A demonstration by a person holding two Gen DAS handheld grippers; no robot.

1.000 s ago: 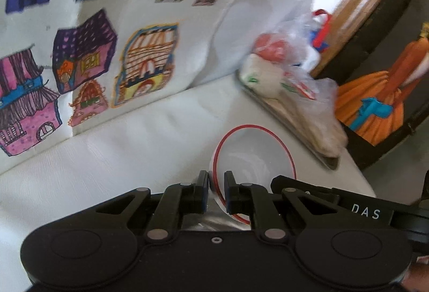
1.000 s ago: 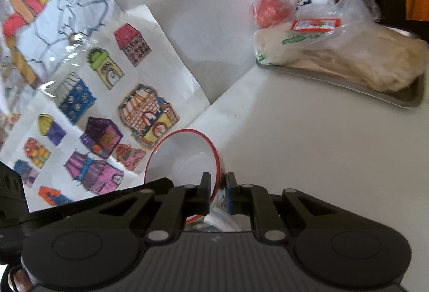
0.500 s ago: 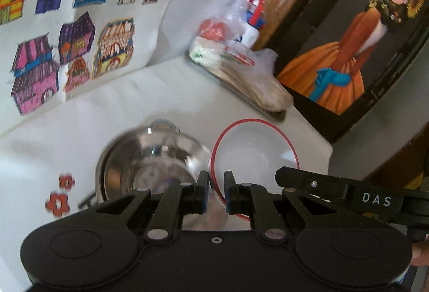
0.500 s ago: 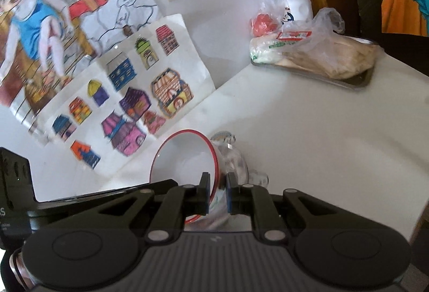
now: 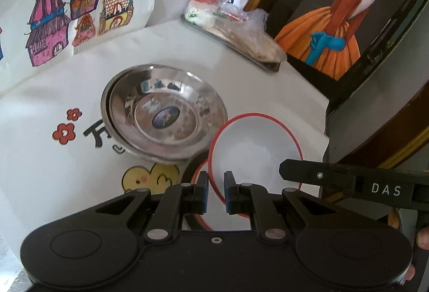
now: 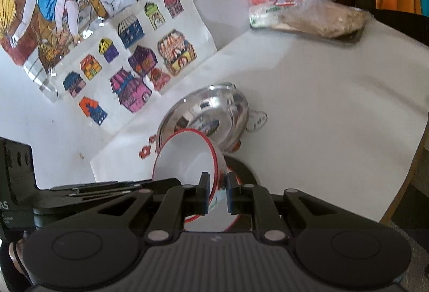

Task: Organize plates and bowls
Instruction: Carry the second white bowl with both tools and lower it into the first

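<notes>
Both grippers pinch the same white bowl with the red rim, one on each side. Left gripper: I see its jaws nearly closed, clamped on the bowl's near-left rim. Right gripper: same, jaws nearly closed on the rim from the other side, wall of the bowl between the pads. In the left wrist view the right gripper's black body crosses the bowl's lower right edge.

Bowl is held tilted, off the tabletop, over a red-rimmed plate that lies near the front edge; only parts of that plate show under my fingers. Can't tell whether the bowl touches the plate.

Just behind the bowl, toward the wall edge, sit the steel bowls, two nested, slightly offset, with a blue sticker in the top one's bottom. In the right wrist view the white bowl overlaps their near rim.

Far right corner of the tabletop: metal tray with bagged food on it. House drawings sheet leans against the wall at the back edge. Part of a hand at the right edge of frame.
</notes>
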